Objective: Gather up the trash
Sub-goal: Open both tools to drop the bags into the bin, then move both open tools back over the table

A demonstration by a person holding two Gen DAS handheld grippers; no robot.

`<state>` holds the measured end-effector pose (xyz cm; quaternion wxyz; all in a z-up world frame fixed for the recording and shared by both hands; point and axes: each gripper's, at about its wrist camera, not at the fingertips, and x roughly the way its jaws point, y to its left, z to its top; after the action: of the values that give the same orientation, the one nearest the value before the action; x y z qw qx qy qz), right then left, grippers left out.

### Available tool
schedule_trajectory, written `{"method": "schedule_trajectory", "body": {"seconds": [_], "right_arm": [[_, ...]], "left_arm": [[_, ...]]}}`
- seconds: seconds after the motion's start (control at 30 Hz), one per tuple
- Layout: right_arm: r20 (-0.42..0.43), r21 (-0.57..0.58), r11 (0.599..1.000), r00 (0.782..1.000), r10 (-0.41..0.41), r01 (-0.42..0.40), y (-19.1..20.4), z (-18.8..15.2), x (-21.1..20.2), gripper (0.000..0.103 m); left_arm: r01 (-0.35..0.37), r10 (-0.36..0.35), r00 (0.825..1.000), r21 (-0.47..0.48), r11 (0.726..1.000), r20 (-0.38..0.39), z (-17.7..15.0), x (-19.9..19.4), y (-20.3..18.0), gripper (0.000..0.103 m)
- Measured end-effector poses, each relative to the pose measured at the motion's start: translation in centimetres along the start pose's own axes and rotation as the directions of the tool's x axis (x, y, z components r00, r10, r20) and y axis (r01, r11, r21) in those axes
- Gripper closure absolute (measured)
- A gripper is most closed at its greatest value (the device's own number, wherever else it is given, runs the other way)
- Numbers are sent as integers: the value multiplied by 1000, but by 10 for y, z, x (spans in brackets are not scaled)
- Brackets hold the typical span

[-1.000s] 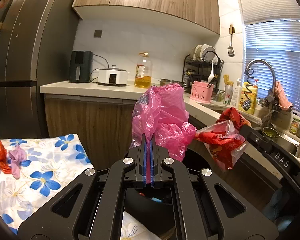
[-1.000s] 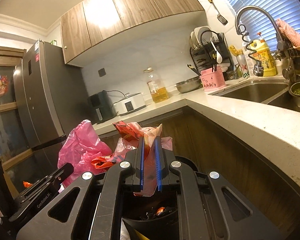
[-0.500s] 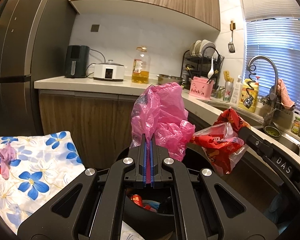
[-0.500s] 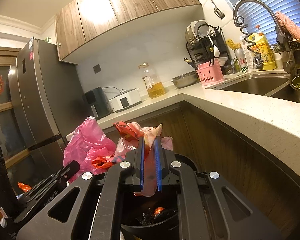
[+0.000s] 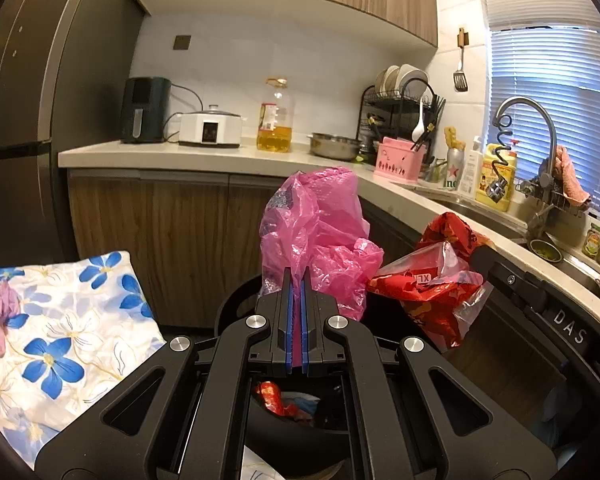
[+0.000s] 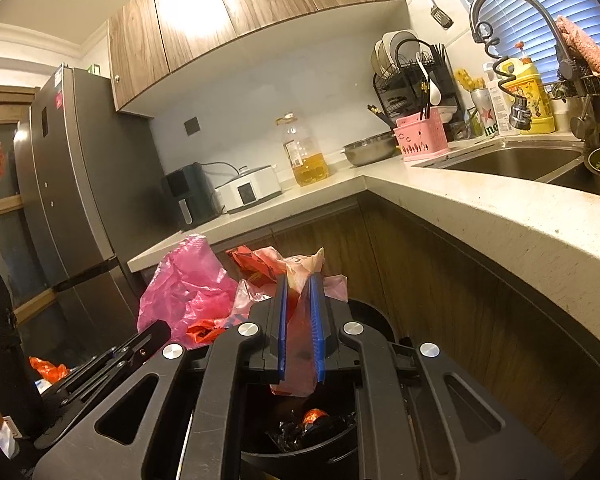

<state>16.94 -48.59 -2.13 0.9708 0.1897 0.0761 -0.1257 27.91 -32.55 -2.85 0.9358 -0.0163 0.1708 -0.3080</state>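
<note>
The left gripper (image 5: 296,280) has its blue-padded jaws pressed nearly together on a pinch of crumpled pink thin-film plastic bag (image 5: 316,232), which billows up above the fingers. The right gripper (image 6: 299,292) stands a little wider, clamped on a red printed snack wrapper bunched with clear plastic film (image 6: 296,272). Both pieces look almost weightless, soft and slick, so I judge a hold on a gathered fold far safer than on a single loose edge (thin film slides out easily), and either may cling to the pads when let go. Both hang directly over the round black trash bin (image 5: 236,300), just beside the wood-fronted kitchen cabinets (image 5: 172,248). Inside it lie a crumpled red wrapper (image 5: 270,398) and dark, shiny scraps. More small scraps rest on the blue-flowered white cloth (image 5: 60,344) to the left, well apart from the bin.
</note>
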Motion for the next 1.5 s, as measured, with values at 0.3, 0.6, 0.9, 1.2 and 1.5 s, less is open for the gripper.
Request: {"method": "schedule_trajectory", "body": {"seconds": [0.3,0.6,0.9,1.2,1.5], "right_arm": [[-36,-6,1000,999,3,-4,-4,-5,15,85],[-36,1,1000,999,-15,15,-9,-6,13,64],[-26,-44,999,1000,-13,12,2,-11,-2,39],[-22,-71,997,1000,4,-6,20,-19,-21,24],[-12,-93,995,999,42,-43,53,-30,-40,23]], "left_arm": [[14,-13,999,12,1000,-37,-10,12,1,100],[22,-22,998,-4,1000,-60,-17,16,6,59],[-70,68,997,-40,997,-40,-22,-12,25,27],[-199,199,980,-68,978,-14,-32,-64,49,14],[-322,323,946,-106,941,-6,-42,-110,83,13]]}}
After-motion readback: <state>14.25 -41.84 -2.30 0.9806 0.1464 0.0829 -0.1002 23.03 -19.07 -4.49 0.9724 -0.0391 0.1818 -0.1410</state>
